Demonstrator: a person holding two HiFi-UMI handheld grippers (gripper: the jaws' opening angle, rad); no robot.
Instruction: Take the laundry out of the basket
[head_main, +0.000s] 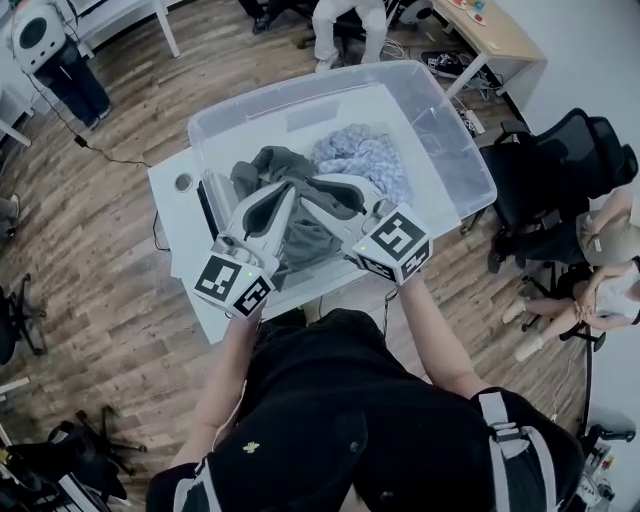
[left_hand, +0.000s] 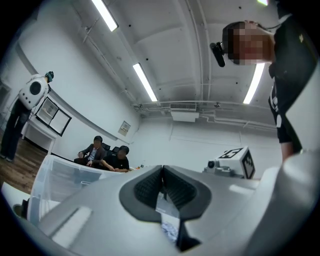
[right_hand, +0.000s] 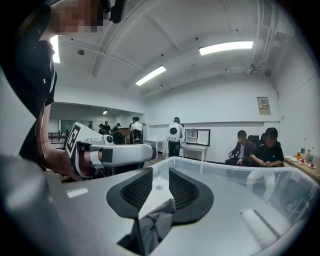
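A clear plastic basket (head_main: 445, 125) stands on a white table (head_main: 172, 222). Inside it lie a grey garment (head_main: 272, 165) and a blue-and-white patterned cloth (head_main: 365, 155). Both grippers reach in over the near rim, their tips close together above the grey garment. My left gripper (head_main: 287, 190) (left_hand: 162, 171) has its pads together at the tips, with nothing held; a bit of patterned cloth (left_hand: 170, 231) shows far below. My right gripper (head_main: 320, 186) (right_hand: 160, 176) has a plain gap between its pads. A fold of grey cloth (right_hand: 152, 225) lies loosely low in that gap.
A black office chair (head_main: 560, 160) stands right of the table, with seated people (head_main: 600, 275) beyond it. Another person (head_main: 345, 25) sits behind the basket near a wooden desk (head_main: 505, 35). A standing person (head_main: 50, 55) is at the far left. The floor is wood.
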